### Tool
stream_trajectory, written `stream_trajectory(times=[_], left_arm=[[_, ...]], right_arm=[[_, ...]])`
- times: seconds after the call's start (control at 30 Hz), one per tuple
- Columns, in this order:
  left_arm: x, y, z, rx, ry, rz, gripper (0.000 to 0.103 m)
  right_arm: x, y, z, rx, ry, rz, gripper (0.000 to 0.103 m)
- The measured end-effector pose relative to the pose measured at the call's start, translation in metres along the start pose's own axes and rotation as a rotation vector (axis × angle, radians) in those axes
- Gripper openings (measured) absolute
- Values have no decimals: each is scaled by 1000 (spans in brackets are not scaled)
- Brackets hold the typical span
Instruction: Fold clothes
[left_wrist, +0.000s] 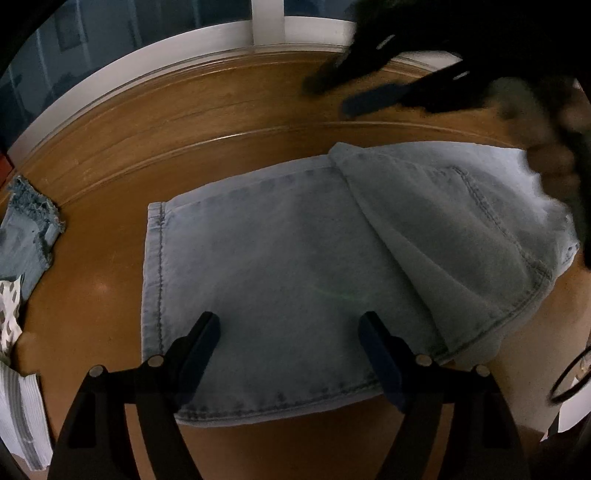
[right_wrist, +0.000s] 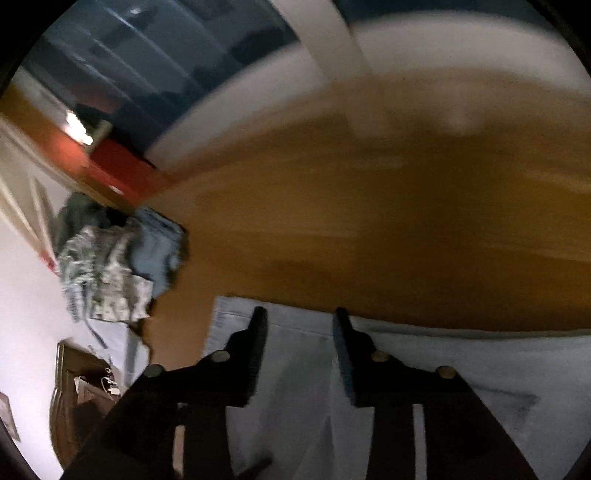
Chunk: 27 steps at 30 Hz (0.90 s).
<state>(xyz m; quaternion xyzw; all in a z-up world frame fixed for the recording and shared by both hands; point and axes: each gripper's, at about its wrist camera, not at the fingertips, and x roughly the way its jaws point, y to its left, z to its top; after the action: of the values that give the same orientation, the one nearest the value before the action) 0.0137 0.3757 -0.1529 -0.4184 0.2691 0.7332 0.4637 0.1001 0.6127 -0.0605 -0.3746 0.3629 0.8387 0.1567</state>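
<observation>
Denim half-folded, both grippers free of it

The pale blue denim garment (left_wrist: 280, 266) lies flat on your brown wooden counter (left_wrist: 207, 122), one side already lapped over; your left gripper (left_wrist: 290, 328) hovers above its near hem, jaws wide and empty; your right gripper (right_wrist: 300, 321), jaws parted with nothing between them, probably to take a fresh hold.
</observation>
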Motion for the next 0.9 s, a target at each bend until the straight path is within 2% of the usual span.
stream_trajectory(times=[0.07, 0.2, 0.3, 0.43, 0.53, 0.67, 0.73, 0.77, 0.8, 0.9], left_arm=[[1, 0, 1, -2, 2, 0, 78], [-2, 5, -3, -21, 9, 5, 77], [-7, 11, -8, -47, 15, -2, 77], [-15, 20, -16, -85, 27, -11, 77], [-17, 23, -16, -87, 16, 13, 77], [-20, 31, -19, -115, 9, 14, 77], [-20, 33, -21, -127, 11, 10, 77], [-19, 32, -21, -117, 9, 11, 77], [-19, 31, -21, -108, 6, 12, 77], [-18, 29, -23, -81, -2, 15, 77]], right_arm=[[-30, -2, -10, -2, -50, -16, 53], [-73, -39, -55, 91, -60, -128, 54], [-80, -63, -88, 195, -49, -204, 54], [-77, -81, -124, 290, -50, -207, 54], [-67, -80, -130, 255, -50, -254, 54], [-49, -53, -125, 113, -37, -326, 54], [-35, -35, -124, 23, -8, -357, 44], [-33, -30, -122, 13, -5, -343, 27], [-31, -25, -120, 4, -3, -329, 5], [-27, -7, -113, -25, -6, -279, 5]])
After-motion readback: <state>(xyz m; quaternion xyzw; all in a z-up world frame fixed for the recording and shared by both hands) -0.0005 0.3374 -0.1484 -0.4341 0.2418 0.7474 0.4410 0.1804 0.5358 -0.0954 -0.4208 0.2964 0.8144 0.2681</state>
